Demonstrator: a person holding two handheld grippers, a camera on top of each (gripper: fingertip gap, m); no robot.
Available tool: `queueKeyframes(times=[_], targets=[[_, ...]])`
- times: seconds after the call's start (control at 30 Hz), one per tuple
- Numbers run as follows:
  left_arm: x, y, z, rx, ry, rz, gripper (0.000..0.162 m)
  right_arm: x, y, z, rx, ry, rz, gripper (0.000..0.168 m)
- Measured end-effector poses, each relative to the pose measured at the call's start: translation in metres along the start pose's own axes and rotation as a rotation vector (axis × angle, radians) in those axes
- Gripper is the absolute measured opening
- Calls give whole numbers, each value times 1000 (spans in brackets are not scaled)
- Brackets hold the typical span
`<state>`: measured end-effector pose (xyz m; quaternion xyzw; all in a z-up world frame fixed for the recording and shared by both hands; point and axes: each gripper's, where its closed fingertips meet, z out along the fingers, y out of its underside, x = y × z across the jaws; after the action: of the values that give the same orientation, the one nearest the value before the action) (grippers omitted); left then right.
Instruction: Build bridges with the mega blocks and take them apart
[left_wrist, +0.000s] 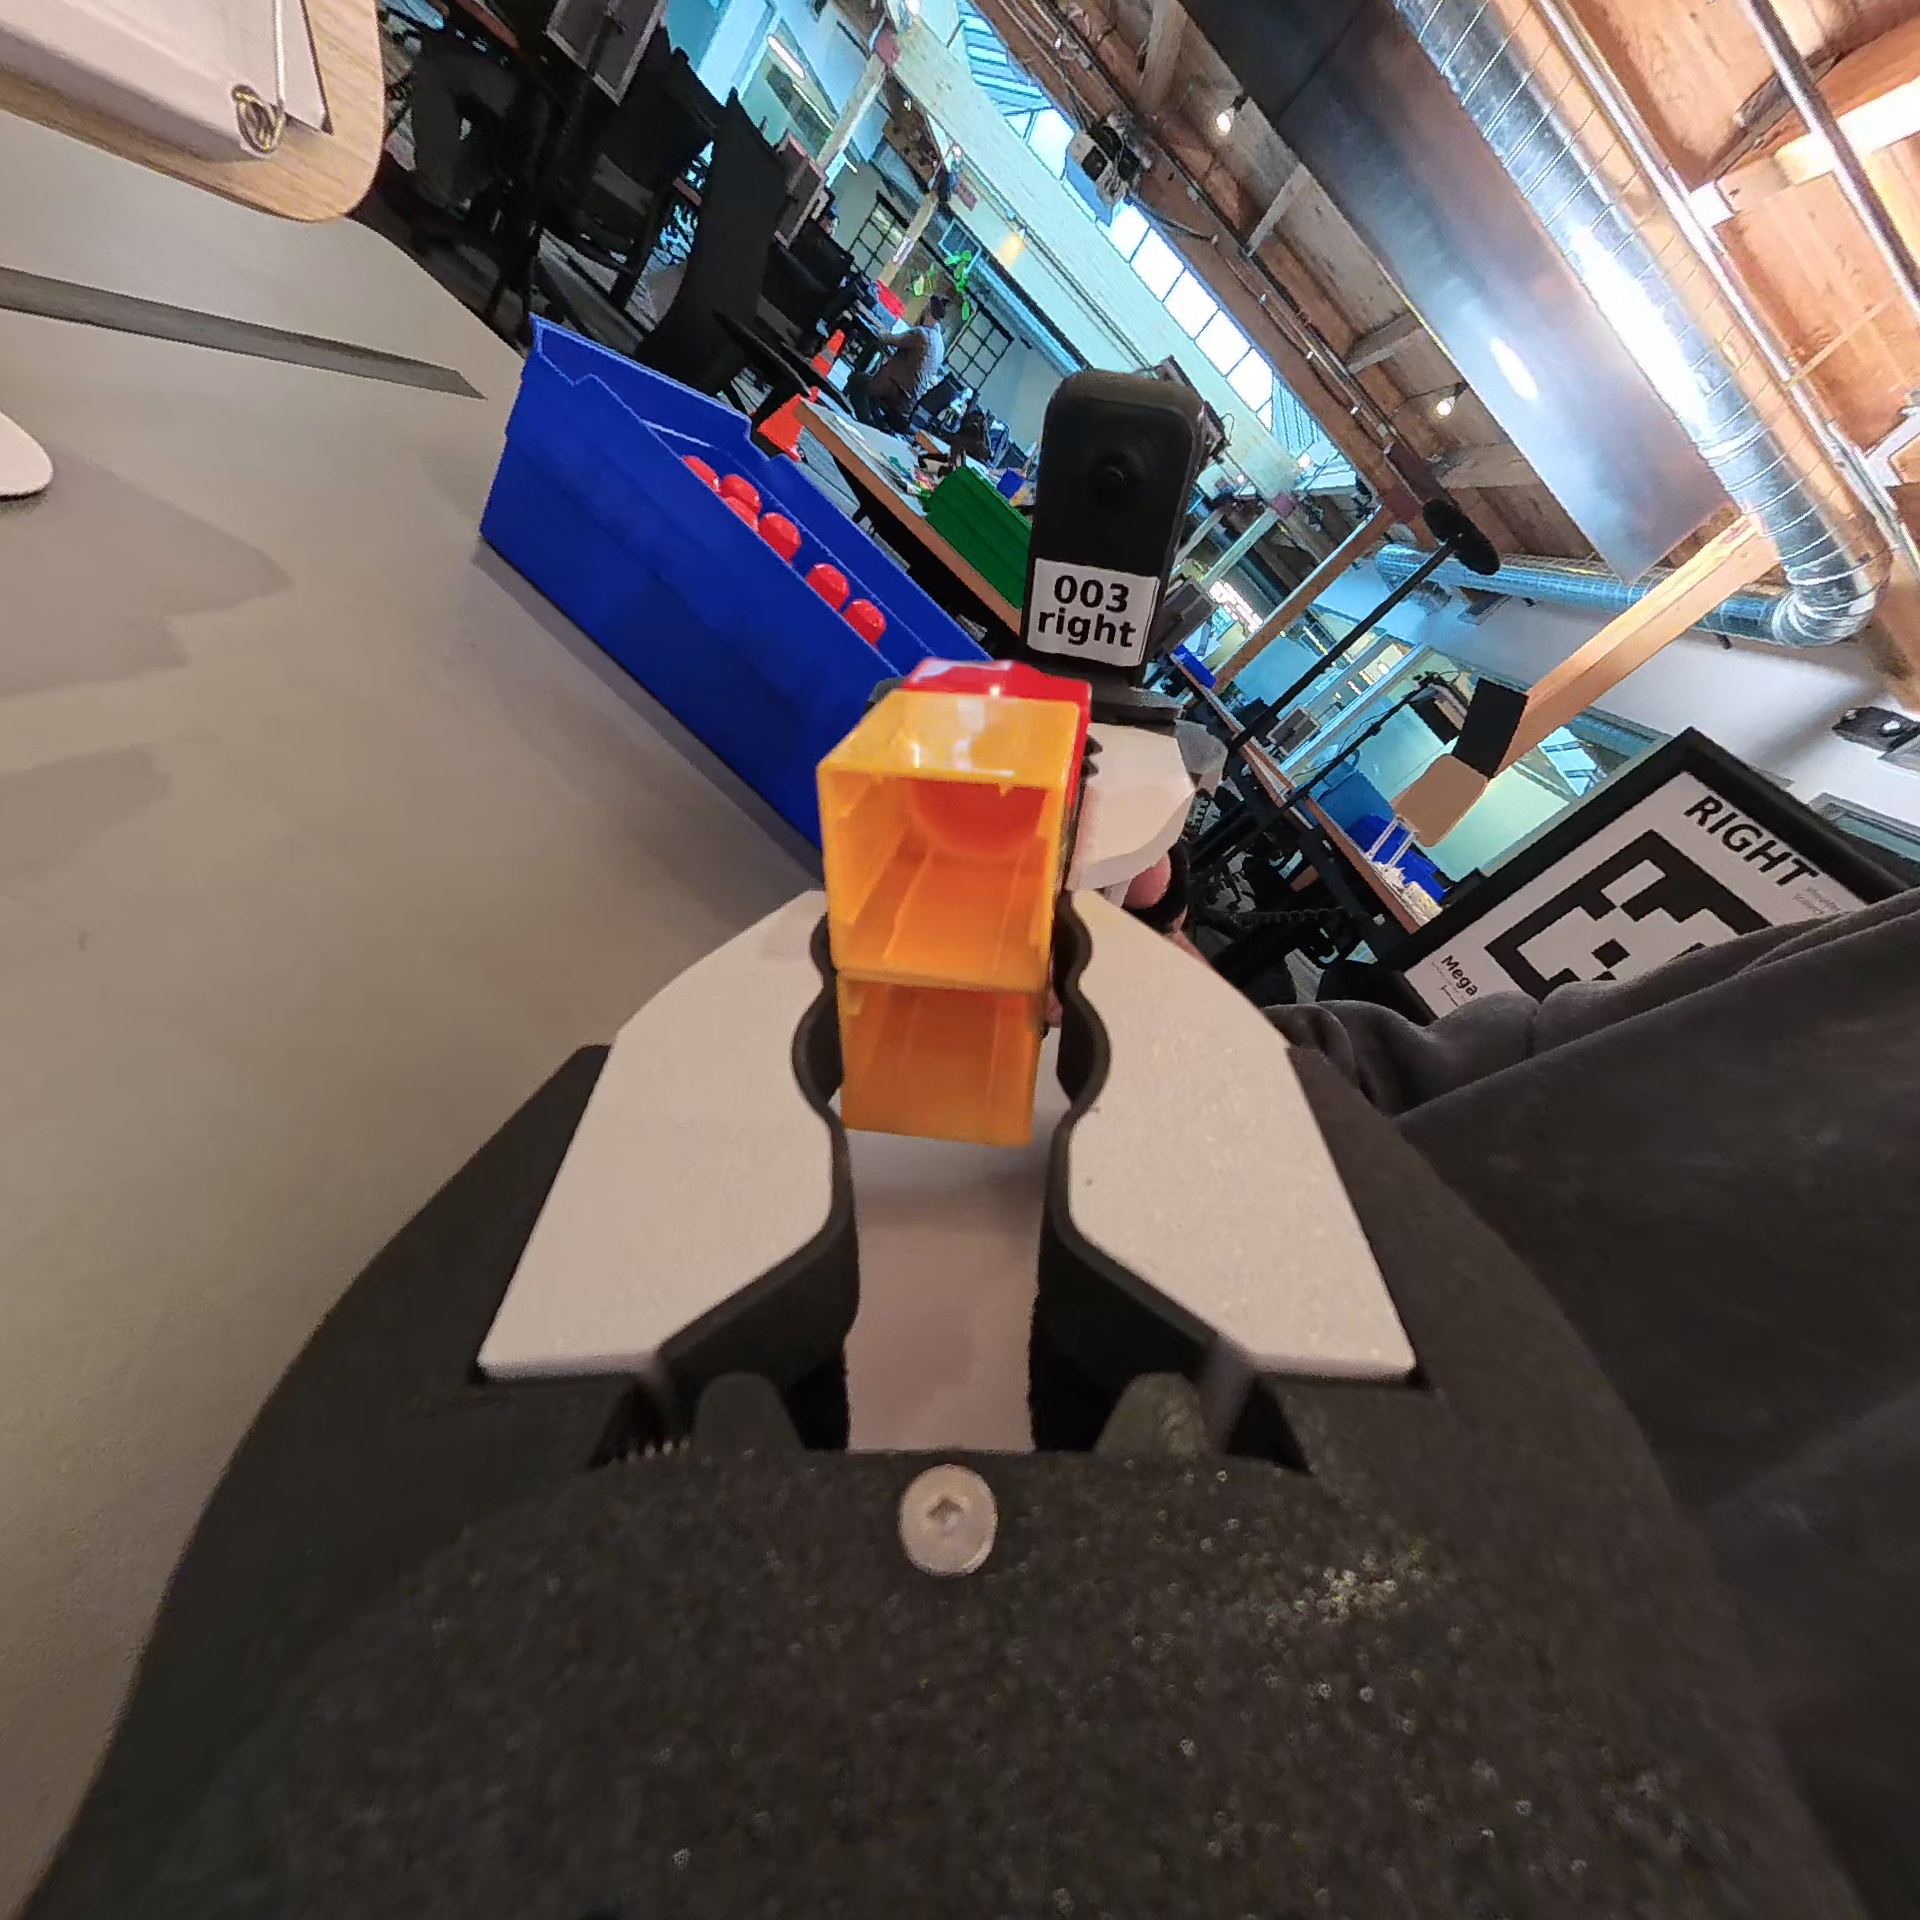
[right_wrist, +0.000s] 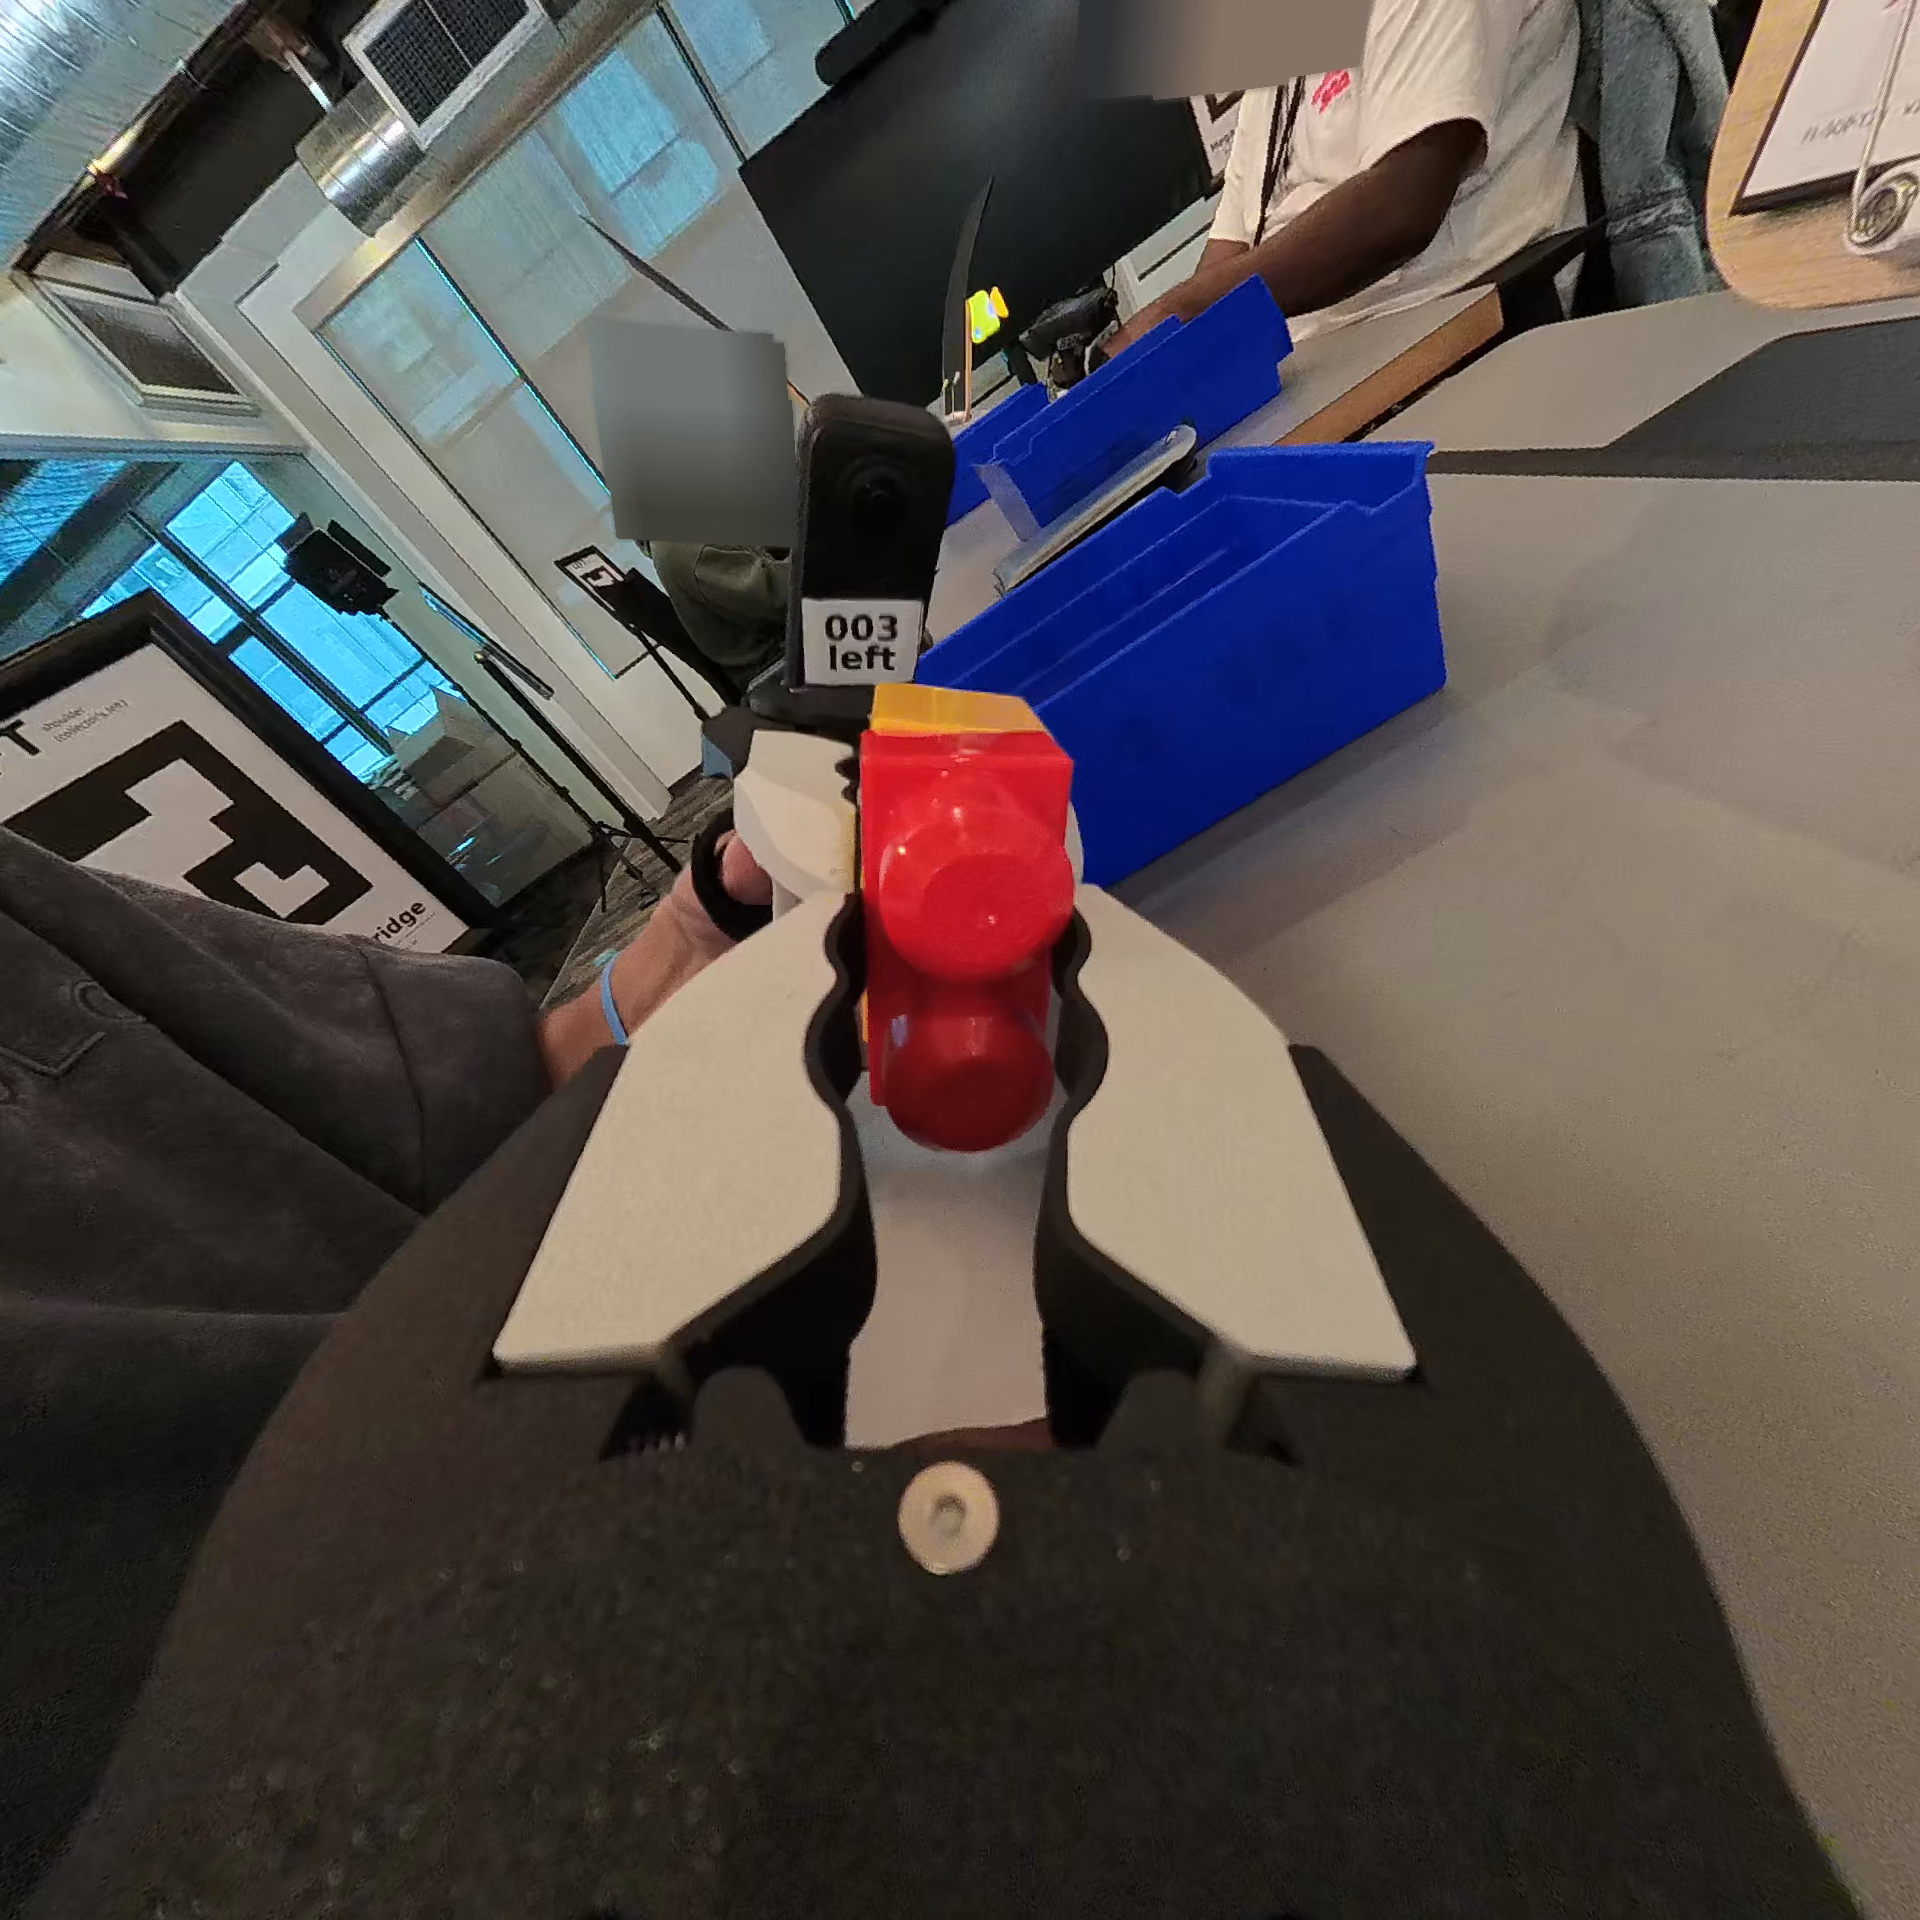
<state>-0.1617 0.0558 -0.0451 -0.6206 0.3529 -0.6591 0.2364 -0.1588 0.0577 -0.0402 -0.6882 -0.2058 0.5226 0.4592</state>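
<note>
My left gripper is shut on a yellow mega block, whose hollow underside faces the camera. A red block is joined to its far side. My right gripper is shut on that red block, whose two round studs point at the camera. The yellow block shows behind it. The two grippers face each other and hold the joined pair in the air above the grey table. The other gripper shows beyond the blocks in the left wrist view, and in the right wrist view.
A blue bin with several red blocks stands on the table behind the held blocks; it also shows in the right wrist view. More blue bins lie farther back. A person in a white shirt sits at another table. The grippers are tip to tip, or close to it.
</note>
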Motion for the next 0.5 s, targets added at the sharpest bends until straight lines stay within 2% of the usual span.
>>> queueKeyframes(times=[0.2,0.4,0.5], targets=[[10,-6,-7,0,53,-3,50,-2,-7,-3,29,-27,26,34],[2,-11,-12,19,7,18,36,-2,1,-1,-18,-35,33,34],[1,-10,-11,18,12,-6,35,-1,2,-1,-28,-23,28,34]])
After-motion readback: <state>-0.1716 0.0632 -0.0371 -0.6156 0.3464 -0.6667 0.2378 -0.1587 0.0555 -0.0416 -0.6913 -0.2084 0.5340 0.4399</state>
